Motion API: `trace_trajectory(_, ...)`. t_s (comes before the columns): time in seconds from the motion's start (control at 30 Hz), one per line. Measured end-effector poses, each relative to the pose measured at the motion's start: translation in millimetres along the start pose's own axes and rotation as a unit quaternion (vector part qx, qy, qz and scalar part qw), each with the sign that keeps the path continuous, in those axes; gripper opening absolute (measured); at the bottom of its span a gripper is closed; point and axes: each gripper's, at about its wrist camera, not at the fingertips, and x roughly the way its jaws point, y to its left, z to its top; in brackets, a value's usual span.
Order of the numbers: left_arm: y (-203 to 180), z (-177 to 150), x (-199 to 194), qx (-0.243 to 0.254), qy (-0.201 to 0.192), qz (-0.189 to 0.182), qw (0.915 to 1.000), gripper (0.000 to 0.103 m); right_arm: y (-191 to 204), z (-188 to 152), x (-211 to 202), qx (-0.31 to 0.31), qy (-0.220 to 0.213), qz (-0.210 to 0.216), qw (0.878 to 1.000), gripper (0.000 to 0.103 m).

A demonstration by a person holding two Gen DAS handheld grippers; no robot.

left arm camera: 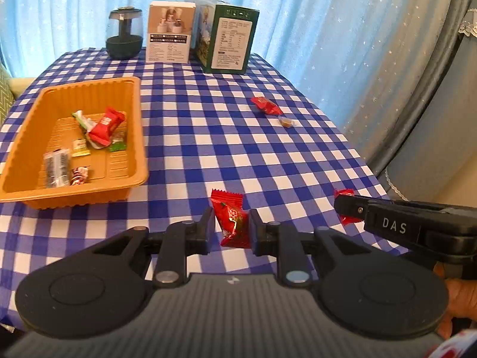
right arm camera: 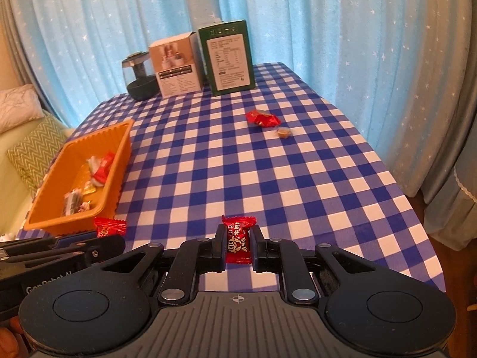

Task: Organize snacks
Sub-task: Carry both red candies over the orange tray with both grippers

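Note:
My left gripper (left arm camera: 232, 227) is shut on a red wrapped candy (left arm camera: 231, 217), held above the checked tablecloth near its front edge. My right gripper (right arm camera: 238, 246) is shut on a second red candy (right arm camera: 237, 238); in the left wrist view it enters from the right (left arm camera: 347, 207) with that candy (left arm camera: 344, 193) in its tip. In the right wrist view the left gripper shows low on the left, its candy (right arm camera: 108, 226) poking out. An orange tray (left arm camera: 35, 110) (right arm camera: 119, 137) with several wrapped snacks sits to the left. One more red candy (left arm camera: 265, 106) (right arm camera: 263, 118) and a small brown candy (left arm camera: 286, 122) (right arm camera: 283, 132) lie far right.
A dark jar (left arm camera: 123, 34), a white box (left arm camera: 170, 31) and a green box (left arm camera: 229, 35) stand along the table's back edge before a blue curtain. A sofa with a patterned cushion (right arm camera: 32, 149) is left of the table. A hand (left arm camera: 459, 298) grips the right tool.

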Motion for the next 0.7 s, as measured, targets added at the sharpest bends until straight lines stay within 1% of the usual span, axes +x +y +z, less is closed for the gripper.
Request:
trace_trajectory(0.27,15.3,-6.3,-19.2,-0.003,-0.007,0.015,0.9999,0.021,20.8,-1.8,-5.7,-0.021,0.0,0.014,1.0,0.016)
trace_trajectory(0.5,27.0,-8.2,-27.8,-0.004,-0.01,0.029,0.9995,0.021,38.9,-0.2,-4.0,-0.038,0.001,0.029,0.999,0.016)
trace_trajectory(0.7,41.5,-7.4,-33.1,-0.016,-0.012,0.041,0.999,0.021,55.3,0.7,-1.0,-0.056,0.002,0.041,0.998,0.016)
